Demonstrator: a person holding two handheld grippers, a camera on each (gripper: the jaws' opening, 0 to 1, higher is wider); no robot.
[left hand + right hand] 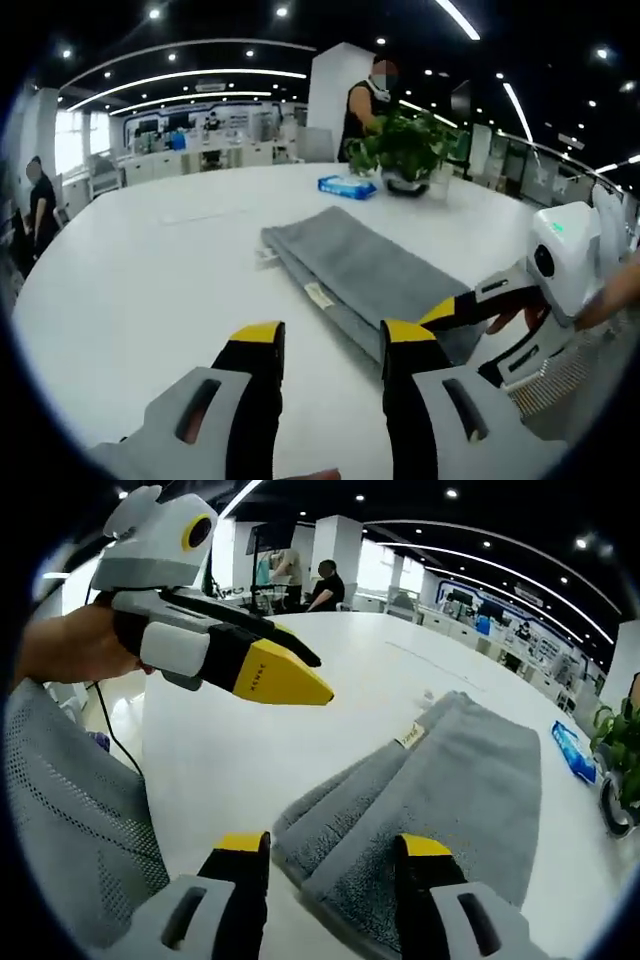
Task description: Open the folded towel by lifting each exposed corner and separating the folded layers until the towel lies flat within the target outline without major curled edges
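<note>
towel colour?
Plain grey towel, with a small pale tag at one edge; it shows best in the right gripper view.

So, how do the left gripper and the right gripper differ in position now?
The right gripper has its jaws open on either side of the gray towel's near corner. The left gripper hovers open above the bare white table, beside the towel. Both have yellow-tipped black jaws, and neither grips anything.

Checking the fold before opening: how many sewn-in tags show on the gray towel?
1. A small tag sticks out of the towel at its long folded edge, facing the left gripper. Others may be hidden inside.
</note>
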